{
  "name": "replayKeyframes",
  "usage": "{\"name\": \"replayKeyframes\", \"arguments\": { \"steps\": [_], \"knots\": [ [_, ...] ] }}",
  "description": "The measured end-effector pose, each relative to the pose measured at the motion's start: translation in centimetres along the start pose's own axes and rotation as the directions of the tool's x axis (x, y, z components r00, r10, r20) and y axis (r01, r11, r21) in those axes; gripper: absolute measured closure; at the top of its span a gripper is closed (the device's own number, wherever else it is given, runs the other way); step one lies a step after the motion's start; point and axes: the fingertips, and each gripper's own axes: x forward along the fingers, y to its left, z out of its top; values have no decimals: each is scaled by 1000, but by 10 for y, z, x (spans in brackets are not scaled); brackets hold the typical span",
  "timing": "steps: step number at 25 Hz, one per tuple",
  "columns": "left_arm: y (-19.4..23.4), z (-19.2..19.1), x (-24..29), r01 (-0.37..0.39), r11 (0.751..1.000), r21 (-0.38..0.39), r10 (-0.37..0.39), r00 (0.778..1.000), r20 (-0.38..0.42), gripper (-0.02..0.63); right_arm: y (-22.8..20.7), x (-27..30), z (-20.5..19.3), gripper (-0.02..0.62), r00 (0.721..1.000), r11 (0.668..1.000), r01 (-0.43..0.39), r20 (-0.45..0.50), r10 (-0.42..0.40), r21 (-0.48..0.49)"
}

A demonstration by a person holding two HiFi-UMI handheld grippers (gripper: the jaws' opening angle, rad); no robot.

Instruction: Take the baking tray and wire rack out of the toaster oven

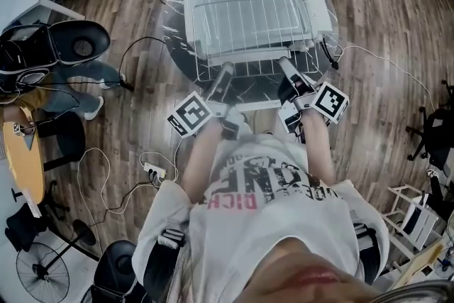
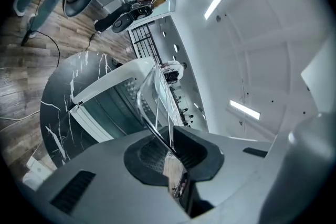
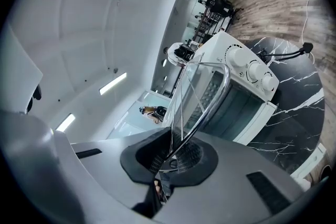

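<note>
red letters reading "rich" show upside down on the person's shirt (image 1: 269, 184); no other writing can be read, and the toaster oven (image 3: 231, 52) shows only plain knobs.

the wire rack (image 1: 248, 21) is out of the oven, held in the air in front of its open door. its long axis runs left to right along the oven's front, and it reaches away from the person. the oven stands on a round black marbled bench (image 1: 174, 18).

both bare forearms reach forward side by side, pointing almost level. the left hand-held gripper (image 1: 225, 71) has its jaws closed on the left part of the rack's near edge. the right hand-held gripper (image 1: 284, 66) is clamped the same way on the right part.
</note>
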Motion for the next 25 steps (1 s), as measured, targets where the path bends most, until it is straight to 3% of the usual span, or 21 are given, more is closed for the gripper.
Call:
{"name": "replayKeyframes", "arguments": {
  "steps": [7,25],
  "knots": [
    [-1,11,22,2,1000,-14,-2,1000,-8,583,-6,11,15,588,999,999,43,14,-43,15],
    [2,45,50,14,1000,-25,-14,1000,0,583,0,51,33,588,999,999,36,15,-36,36]
  ]
}}
